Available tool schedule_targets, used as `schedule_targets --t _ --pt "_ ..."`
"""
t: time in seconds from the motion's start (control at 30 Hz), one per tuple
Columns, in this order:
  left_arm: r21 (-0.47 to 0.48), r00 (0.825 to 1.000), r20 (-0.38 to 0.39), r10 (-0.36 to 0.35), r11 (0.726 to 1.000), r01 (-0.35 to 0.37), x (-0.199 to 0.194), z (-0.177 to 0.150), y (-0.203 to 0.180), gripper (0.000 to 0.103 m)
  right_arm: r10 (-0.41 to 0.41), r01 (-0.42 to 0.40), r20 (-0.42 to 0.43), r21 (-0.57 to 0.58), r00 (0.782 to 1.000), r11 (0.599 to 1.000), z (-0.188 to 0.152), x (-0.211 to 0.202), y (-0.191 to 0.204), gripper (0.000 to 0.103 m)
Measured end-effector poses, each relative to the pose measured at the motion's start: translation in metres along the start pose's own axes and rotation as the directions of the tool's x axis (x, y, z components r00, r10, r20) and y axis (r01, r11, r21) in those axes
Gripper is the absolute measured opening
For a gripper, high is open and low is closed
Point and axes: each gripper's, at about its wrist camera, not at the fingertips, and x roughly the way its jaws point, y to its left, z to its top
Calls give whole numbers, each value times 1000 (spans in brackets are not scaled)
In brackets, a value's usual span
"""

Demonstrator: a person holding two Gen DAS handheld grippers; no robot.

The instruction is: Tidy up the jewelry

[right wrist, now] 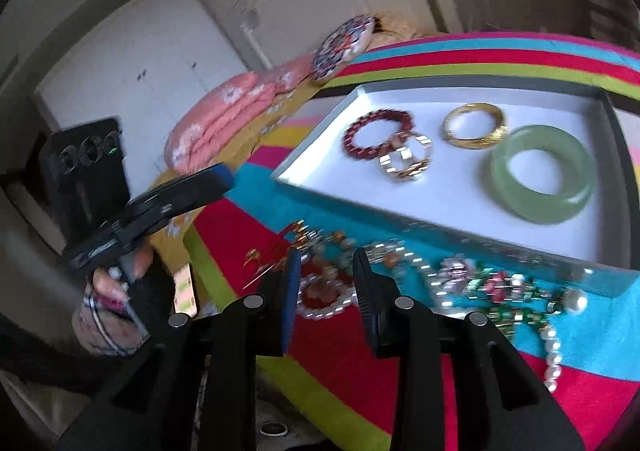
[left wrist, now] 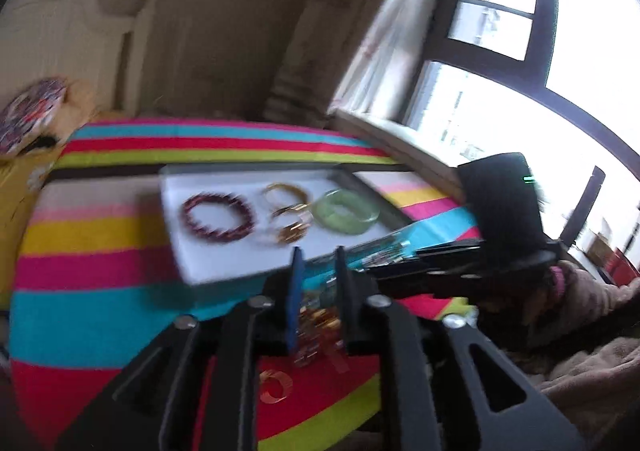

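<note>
A white-lined tray (right wrist: 472, 195) lies on the striped bedspread and holds a dark red bead bracelet (right wrist: 378, 135), a gold link bracelet (right wrist: 406, 157), a gold bangle (right wrist: 474, 125) and a green jade bangle (right wrist: 542, 173). It also shows in the left wrist view (left wrist: 192, 239). Loose jewelry lies in front of it: a pearl and red bracelet (right wrist: 326, 291), gold pieces (right wrist: 304, 237) and a mixed bead heap (right wrist: 492, 287). My left gripper (left wrist: 318, 263) is open above gold jewelry (left wrist: 318, 325). My right gripper (right wrist: 326, 263) is open above the pearl bracelet.
A striped bedspread (left wrist: 100, 243) covers the bed. A gold hoop earring (left wrist: 276, 387) lies on a red stripe. A patterned round cushion (right wrist: 344, 47) and pink pillow (right wrist: 224, 119) lie at the bed's head. A window (left wrist: 520, 51) is beyond.
</note>
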Motion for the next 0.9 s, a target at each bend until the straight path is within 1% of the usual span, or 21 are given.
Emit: schedule_targets --t 0.07,0.13,0.2,0.27,0.33,0.4,0.47,0.67,0.73,0.83,0.9 --pt "-46 1000 -3 11 999 -12 -2 -6 12 22 26 -26 -20 -7 999 1000 0 7 7 32" --pt "-57 999 -10 32 998 -33 -4 -11 19 29 31 -31 -47 -13 998 999 1 17 13 32" --pt "-64 999 -23 48 997 -49 -6 -18 25 34 32 -33 -64 -11 997 999 2 26 16 32" --pt "-72 998 -28 55 996 -57 -6 -22 30 36 34 -34 -81 2 996 999 2 31 18 27" --pt "-87 998 -26 56 995 -58 -6 -27 35 42 17 -16 -101 8 995 1000 1 37 19 24" --pt "-100 999 -22 48 994 -50 -6 -32 38 43 -1 2 -108 7 994 1000 -1 39 20 18" --pt "-106 999 -22 45 993 -47 -5 -35 38 44 -6 10 -122 26 993 1000 -2 41 17 17" --pt "-109 999 -29 37 993 -40 -1 -42 38 45 66 -49 -136 123 988 991 -2 42 8 16" --pt "-106 999 -37 35 994 -39 2 -43 36 45 70 -53 -139 122 988 991 -2 43 9 16" --pt "-101 998 -47 36 994 -41 6 -45 34 45 43 -29 -145 96 988 995 -3 44 14 16" --pt "-98 998 -51 35 994 -40 6 -45 33 45 6 0 -126 49 992 999 -3 43 20 10"
